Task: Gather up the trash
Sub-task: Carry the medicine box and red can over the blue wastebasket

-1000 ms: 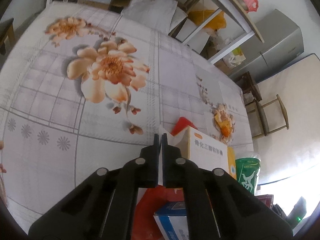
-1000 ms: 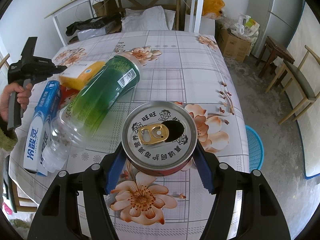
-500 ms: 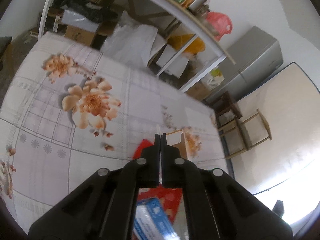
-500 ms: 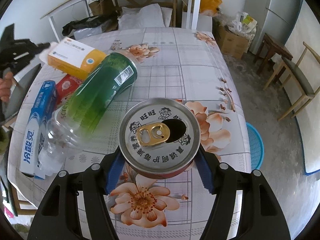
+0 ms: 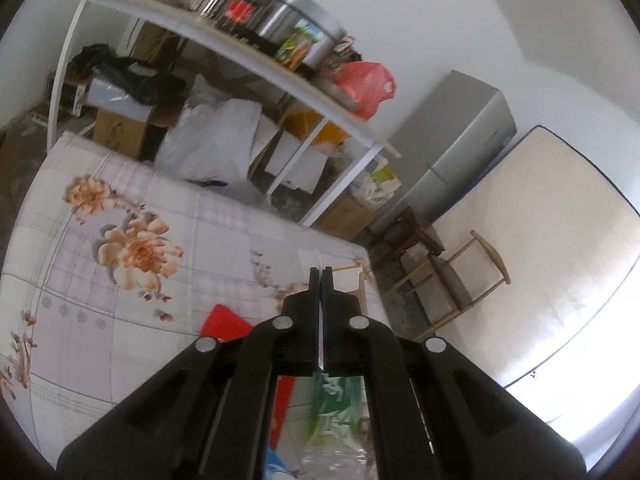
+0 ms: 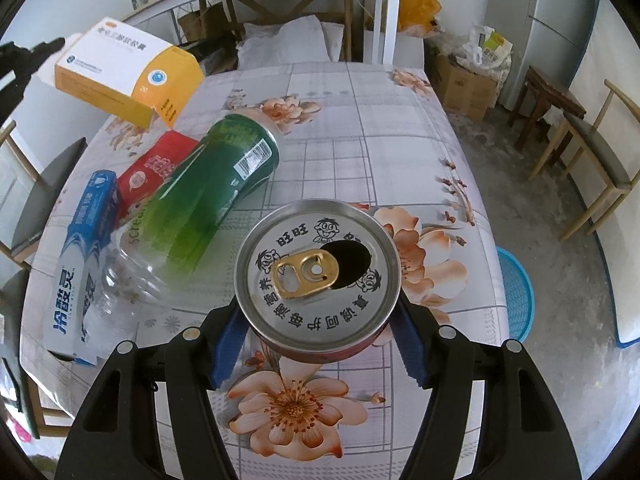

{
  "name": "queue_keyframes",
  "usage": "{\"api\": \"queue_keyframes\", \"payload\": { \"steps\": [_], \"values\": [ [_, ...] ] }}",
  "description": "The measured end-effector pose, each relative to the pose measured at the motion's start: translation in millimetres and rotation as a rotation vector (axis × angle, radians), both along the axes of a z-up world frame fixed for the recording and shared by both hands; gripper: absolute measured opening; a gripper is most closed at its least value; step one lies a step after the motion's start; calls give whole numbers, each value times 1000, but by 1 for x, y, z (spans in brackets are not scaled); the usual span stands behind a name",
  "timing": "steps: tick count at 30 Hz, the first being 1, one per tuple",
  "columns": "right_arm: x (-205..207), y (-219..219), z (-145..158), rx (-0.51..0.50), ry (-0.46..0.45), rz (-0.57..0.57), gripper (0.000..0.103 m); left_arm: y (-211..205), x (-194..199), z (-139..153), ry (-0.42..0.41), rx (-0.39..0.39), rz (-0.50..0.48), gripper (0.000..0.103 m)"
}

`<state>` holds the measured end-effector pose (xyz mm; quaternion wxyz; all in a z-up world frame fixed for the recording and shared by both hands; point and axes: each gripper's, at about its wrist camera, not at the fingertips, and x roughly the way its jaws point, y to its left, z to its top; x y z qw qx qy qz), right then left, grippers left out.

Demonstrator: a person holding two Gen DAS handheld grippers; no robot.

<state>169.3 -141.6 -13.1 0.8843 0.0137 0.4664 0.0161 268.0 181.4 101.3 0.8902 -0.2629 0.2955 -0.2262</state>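
Note:
My right gripper (image 6: 318,320) is shut on an opened red can with a silver pull-tab lid (image 6: 316,272), held just above the flowered tablecloth (image 6: 360,120). My left gripper (image 5: 321,276) is shut on the thin white flap of a yellow-and-white medicine box (image 5: 348,282). In the right wrist view that box (image 6: 120,68) hangs in the air at the upper left, clear of the table, with the left gripper (image 6: 24,56) at the frame's edge. A green plastic bottle (image 6: 216,188), a red packet (image 6: 156,168) and a blue toothpaste box (image 6: 80,264) lie on the table's left side.
A blue basket (image 6: 516,288) stands on the floor off the table's right edge. Wooden chairs (image 6: 592,160) and a stool are further right. A white shelf rack (image 5: 256,56) with bags and cartons beneath it stands behind the table, beside a grey fridge (image 5: 460,144).
The left gripper has risen and tilted up, lifting the medicine box by its flap off the table. The right gripper and its can have stayed put.

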Motion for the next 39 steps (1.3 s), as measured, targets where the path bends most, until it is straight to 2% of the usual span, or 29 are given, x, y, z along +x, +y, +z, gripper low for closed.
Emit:
{"api": "queue_keyframes", "payload": {
  "steps": [5, 10, 15, 20, 24, 28, 31, 35, 39],
  "values": [
    [-9, -7, 15, 12, -50, -13, 64, -24, -15, 26, -54, 11, -43, 0],
    [-25, -44, 37, 56, -107, -94, 64, -71, -20, 50, -98, 41, -143, 0],
    [-52, -117, 63, 14, -193, -299, 64, -150, -18, 66, -125, 85, -290, 0],
    [-89, -206, 67, 11, -222, -538, 64, -250, -10, 64, -133, 170, -453, 0],
    [-109, -264, 49, 71, -205, -662, 64, -334, 7, 41, -62, 234, -560, 0],
    [-113, -312, 13, 204, -163, -728, 64, -410, 22, 2, 16, 336, -628, 0],
    [-106, -334, -15, 271, -128, -756, 64, -465, 32, -35, 74, 422, -667, 0],
    [-87, -355, -57, 333, -64, -783, 64, -515, 41, -78, 98, 535, -680, 0],
    [-66, -364, -88, 366, -25, -797, 64, -568, 49, -124, 109, 688, -710, 1]
  ]
}}
